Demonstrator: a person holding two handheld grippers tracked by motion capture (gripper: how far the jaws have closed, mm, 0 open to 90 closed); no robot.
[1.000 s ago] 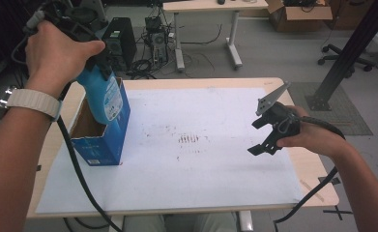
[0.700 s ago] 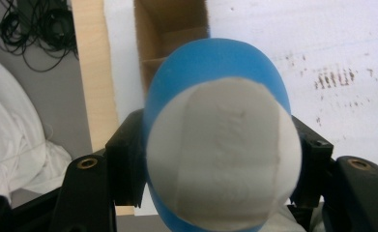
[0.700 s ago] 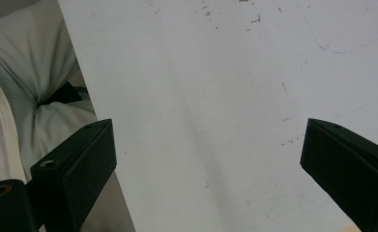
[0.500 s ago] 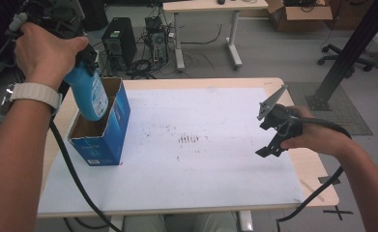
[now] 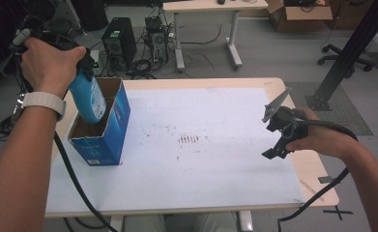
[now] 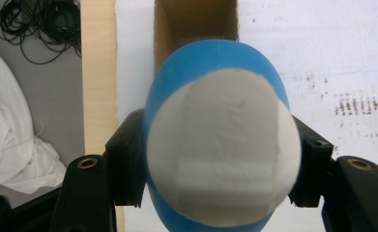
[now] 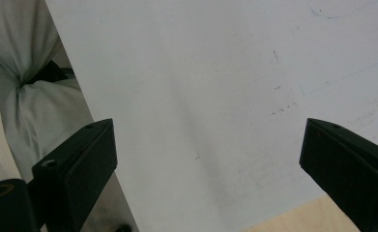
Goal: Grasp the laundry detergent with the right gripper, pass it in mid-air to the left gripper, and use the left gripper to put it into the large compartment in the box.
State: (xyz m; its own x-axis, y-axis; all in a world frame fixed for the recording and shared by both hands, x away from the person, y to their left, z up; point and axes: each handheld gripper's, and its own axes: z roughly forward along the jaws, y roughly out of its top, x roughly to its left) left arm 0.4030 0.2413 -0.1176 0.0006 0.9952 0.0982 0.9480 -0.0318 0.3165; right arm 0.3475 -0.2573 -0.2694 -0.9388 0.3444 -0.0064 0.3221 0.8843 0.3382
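Blue plastic, white-capped — the bottle (image 5: 89, 96) sits clamped between the jaws of your left gripper (image 5: 82, 72), and it hangs tilted over the open top of the blue cardboard box (image 5: 104, 128), its lower end dipping just inside the box's rim at the far-left corner. In the left gripper view you look straight down on the bottle's white cap (image 6: 223, 145), with both black jaws pressed against its blue sides and the box's brown inside showing beyond it. Your left hand (image 5: 51, 65) grips the tool above the box, a pale watch strap (image 5: 44, 101) on the wrist. The box stands upright near the left edge of the white table top (image 5: 201, 183), well to the left of the dark scuff marks (image 5: 189, 139) at the table's middle. Your right gripper (image 5: 276, 133) hovers far to the right of the box, near the table's right edge, held in your right hand (image 5: 317, 137) — its jaws stand wide apart with nothing between them, and the right gripper view shows bare white table (image 7: 201, 96) in the gap.
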